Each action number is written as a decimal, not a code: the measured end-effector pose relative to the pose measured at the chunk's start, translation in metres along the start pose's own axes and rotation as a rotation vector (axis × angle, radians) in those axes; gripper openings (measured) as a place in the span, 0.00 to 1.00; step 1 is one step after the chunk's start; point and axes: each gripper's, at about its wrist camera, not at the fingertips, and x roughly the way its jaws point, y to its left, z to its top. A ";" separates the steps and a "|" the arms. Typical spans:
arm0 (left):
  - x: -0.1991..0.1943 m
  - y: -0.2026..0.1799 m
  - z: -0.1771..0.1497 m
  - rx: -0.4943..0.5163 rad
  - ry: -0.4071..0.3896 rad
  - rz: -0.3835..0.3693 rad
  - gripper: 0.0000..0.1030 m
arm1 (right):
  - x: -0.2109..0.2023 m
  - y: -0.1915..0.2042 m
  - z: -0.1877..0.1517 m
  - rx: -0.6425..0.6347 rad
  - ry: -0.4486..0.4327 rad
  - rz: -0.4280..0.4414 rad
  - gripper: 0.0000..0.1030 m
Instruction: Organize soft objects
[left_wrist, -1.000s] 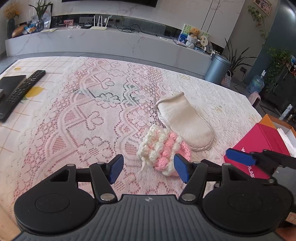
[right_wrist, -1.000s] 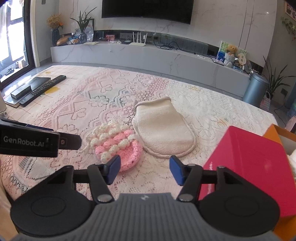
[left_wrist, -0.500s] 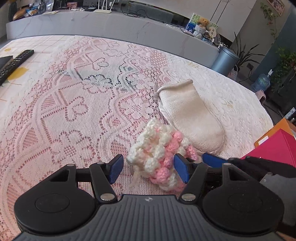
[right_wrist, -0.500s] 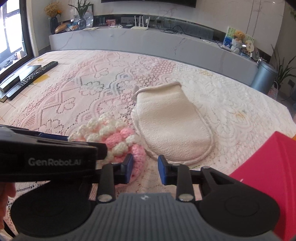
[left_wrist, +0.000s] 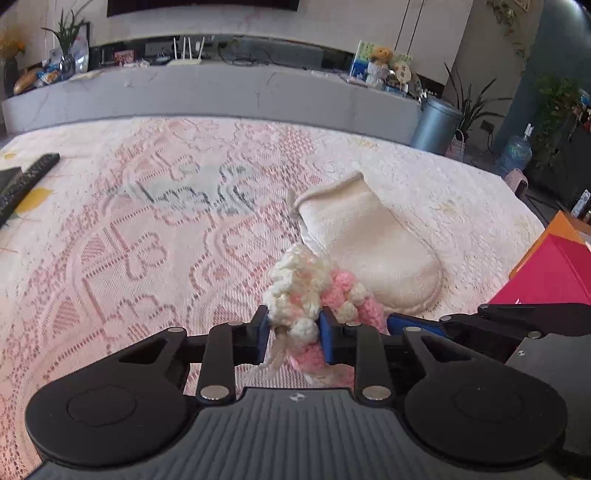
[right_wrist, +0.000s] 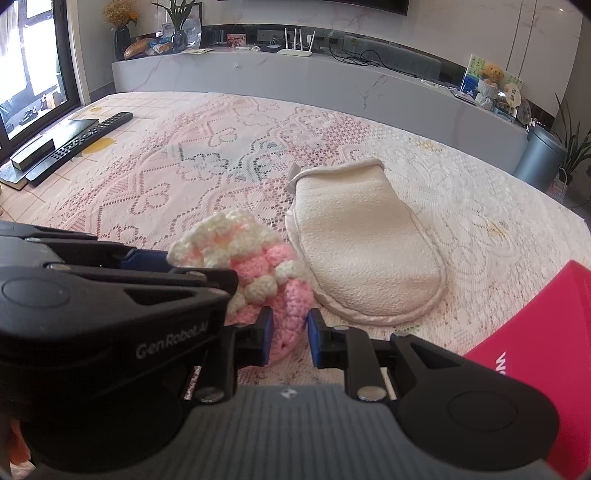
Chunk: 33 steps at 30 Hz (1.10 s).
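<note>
A pink and white crocheted piece (left_wrist: 314, 291) lies on the lace tablecloth (left_wrist: 147, 240). My left gripper (left_wrist: 293, 334) is shut on its near white edge, bunching it up. My right gripper (right_wrist: 290, 334) is shut on its pink edge (right_wrist: 291, 310), right beside the left gripper, whose body fills the lower left of the right wrist view. A cream fabric mitt (left_wrist: 369, 243) lies flat just beyond and right of the crocheted piece; it also shows in the right wrist view (right_wrist: 362, 243).
A red box (left_wrist: 546, 277) with an orange box behind it sits at the right edge, also in the right wrist view (right_wrist: 546, 347). Black remote controls (right_wrist: 77, 142) lie at the far left. A long grey cabinet (right_wrist: 295, 74) runs behind the table.
Both grippers moved in and closed on the crocheted piece, the left on its white edge, the right on its pink edge. The piece is bunched and raised compared with before.
</note>
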 end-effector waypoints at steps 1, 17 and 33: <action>-0.004 0.001 0.002 0.003 -0.025 0.017 0.30 | -0.002 0.000 0.001 -0.002 -0.008 -0.003 0.19; 0.006 0.039 0.009 -0.117 -0.004 0.132 0.30 | 0.046 -0.027 0.036 0.122 0.003 -0.118 0.91; 0.009 0.040 0.006 -0.127 0.002 0.144 0.31 | 0.054 -0.017 0.031 0.034 0.002 -0.088 0.20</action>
